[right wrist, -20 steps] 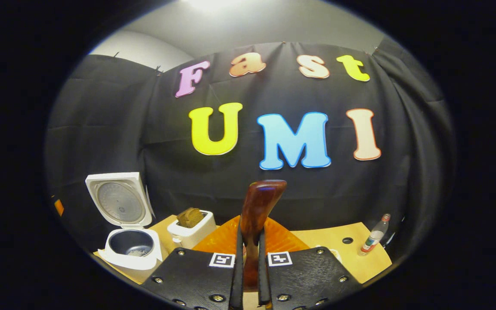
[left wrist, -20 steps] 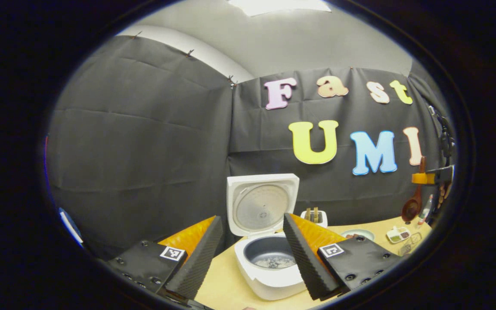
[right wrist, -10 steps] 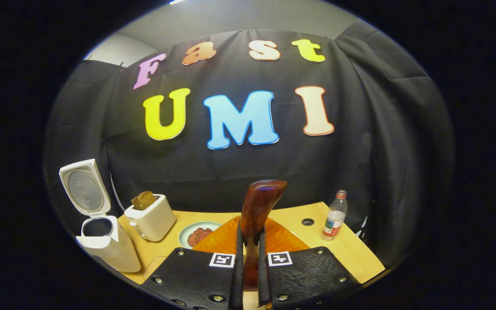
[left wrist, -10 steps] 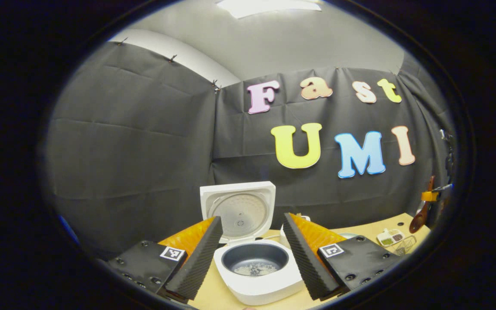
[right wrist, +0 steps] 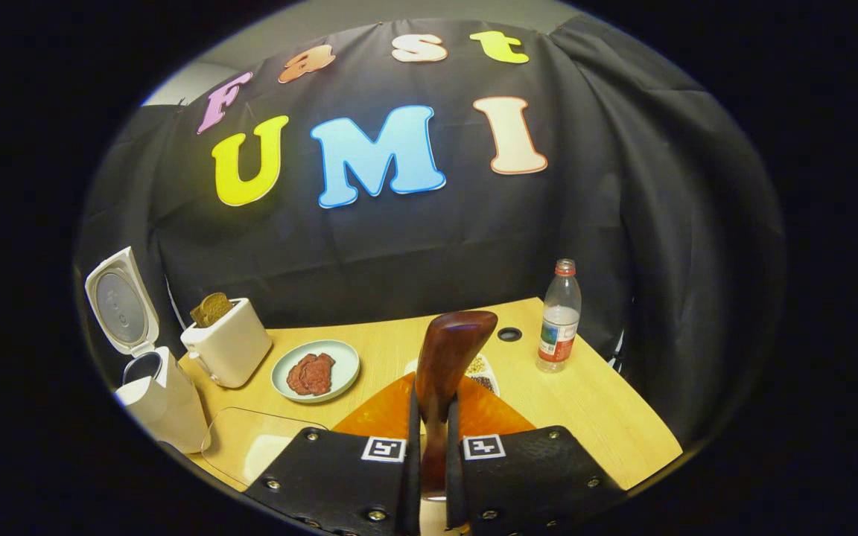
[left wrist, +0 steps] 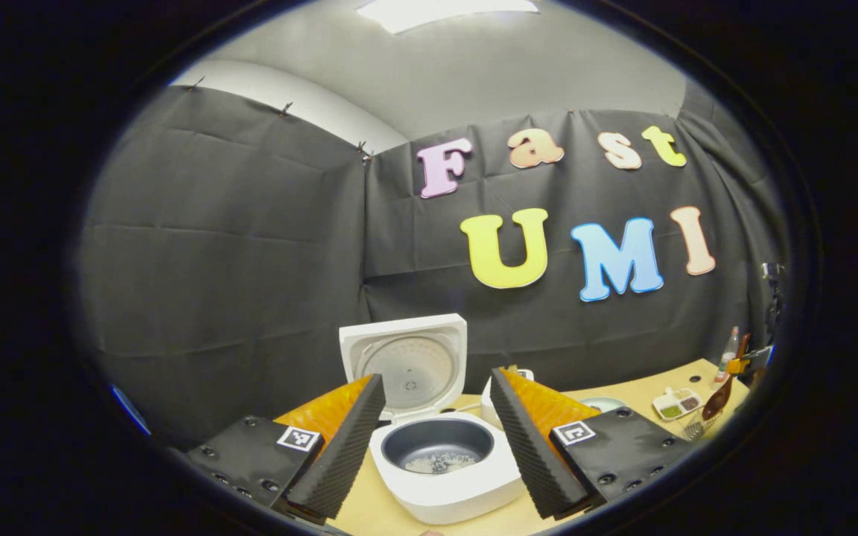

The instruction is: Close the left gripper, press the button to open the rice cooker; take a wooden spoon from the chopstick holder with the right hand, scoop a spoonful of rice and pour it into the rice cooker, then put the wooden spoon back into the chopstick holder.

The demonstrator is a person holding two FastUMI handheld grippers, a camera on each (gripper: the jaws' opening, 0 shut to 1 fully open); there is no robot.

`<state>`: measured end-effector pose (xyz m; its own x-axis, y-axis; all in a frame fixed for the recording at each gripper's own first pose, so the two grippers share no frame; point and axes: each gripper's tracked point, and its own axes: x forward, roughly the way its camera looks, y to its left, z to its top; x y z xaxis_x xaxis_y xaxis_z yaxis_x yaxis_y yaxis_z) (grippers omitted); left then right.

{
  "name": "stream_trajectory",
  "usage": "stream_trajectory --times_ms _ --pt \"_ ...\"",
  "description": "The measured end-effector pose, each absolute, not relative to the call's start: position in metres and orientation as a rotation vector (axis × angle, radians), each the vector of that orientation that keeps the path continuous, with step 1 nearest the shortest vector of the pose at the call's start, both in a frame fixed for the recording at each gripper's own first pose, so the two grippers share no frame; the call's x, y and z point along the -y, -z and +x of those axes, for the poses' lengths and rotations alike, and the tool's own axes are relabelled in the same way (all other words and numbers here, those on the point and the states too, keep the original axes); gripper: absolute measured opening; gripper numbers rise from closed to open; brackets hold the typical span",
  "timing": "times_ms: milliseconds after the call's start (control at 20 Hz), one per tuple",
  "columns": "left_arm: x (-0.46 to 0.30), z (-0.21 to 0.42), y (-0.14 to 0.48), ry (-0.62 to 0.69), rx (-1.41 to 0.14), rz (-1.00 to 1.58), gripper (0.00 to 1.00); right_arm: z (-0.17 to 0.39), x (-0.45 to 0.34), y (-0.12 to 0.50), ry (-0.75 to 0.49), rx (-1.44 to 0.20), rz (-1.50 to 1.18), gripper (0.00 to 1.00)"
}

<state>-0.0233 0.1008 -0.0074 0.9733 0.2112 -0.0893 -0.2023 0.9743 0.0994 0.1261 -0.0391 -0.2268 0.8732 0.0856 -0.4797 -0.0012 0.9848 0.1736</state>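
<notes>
Holding the wooden spoon upright at lower centre of the right gripper view, the right tongs are clamped on its handle, both fingers pressing. The left tongs stand apart and empty, framing the rice cooker at lower centre of the left gripper view. Its lid is raised, and a thin layer of rice lies in the inner pot.

Judged step: the pour appears done, so the return of the spoon to the chopstick holder is in hand. The next move calls for locating the holder, aligning the spoon above its opening and lowering it before release.

In the right gripper view, the rice cooker sits at the left edge, partly cut off, beside a toaster, a plate and a bottle on the surface. The spoon bowl is hidden between the fingers. The chopstick holder cannot be identified with certainty; small items at the right edge of the left gripper view are too small to make out.
</notes>
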Motion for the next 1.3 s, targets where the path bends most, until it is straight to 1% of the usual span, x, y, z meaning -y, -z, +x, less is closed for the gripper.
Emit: stream_trajectory --times_ms 250,300,350,400,450,500,550,600,650,850,1050,1150,1250,1300 --pt "-0.095 -0.014 0.009 -0.204 -0.105 0.078 0.91 0.115 0.045 0.245 -0.041 -0.567 0.223 0.16" --pt "-0.095 -0.011 0.007 -0.205 -0.104 0.071 1.00 0.111 0.044 0.247 -0.046 -0.574 0.236 0.16" --pt "-0.096 -0.007 0.006 -0.207 -0.100 0.066 0.91 0.110 0.046 0.242 -0.045 -0.565 0.244 0.18" --pt "-0.098 -0.003 0.004 -0.211 -0.094 0.063 0.92 0.108 0.047 0.234 -0.049 -0.550 0.250 0.21" --pt "-0.100 0.002 0.002 -0.216 -0.088 0.061 0.94 0.108 0.049 0.225 -0.050 -0.531 0.253 0.39" --pt "-0.102 0.007 -0.002 -0.219 -0.082 0.058 0.95 0.104 0.052 0.216 -0.046 -0.509 0.248 0.51" --pt "-0.106 0.011 -0.003 -0.223 -0.077 0.056 0.97 0.102 0.056 0.206 -0.040 -0.485 0.233 0.72" --pt "-0.109 0.018 -0.005 -0.228 -0.074 0.054 0.98 0.100 0.061 0.196 -0.028 -0.459 0.208 0.82" --pt "-0.113 0.023 -0.006 -0.233 -0.073 0.054 1.00 0.098 0.064 0.185 -0.020 -0.436 0.181 0.99" --pt "-0.132 0.054 -0.018 -0.249 -0.064 0.079 1.00 0.077 0.071 0.132 -0.011 -0.327 0.081 0.98" --pt "-0.155 0.096 -0.029 -0.264 -0.081 0.082 0.91 0.055 0.064 0.098 -0.002 -0.264 0.040 0.98" --pt "-0.168 0.120 -0.033 -0.275 -0.084 0.084 0.91 0.046 0.062 0.088 0.003 -0.246 0.038 0.98" --pt "-0.180 0.144 -0.037 -0.281 -0.091 0.088 1.00 0.037 0.060 0.082 0.012 -0.238 0.030 0.98" --pt "-0.187 0.156 -0.038 -0.286 -0.097 0.088 0.91 0.033 0.059 0.081 0.019 -0.234 0.024 0.98"
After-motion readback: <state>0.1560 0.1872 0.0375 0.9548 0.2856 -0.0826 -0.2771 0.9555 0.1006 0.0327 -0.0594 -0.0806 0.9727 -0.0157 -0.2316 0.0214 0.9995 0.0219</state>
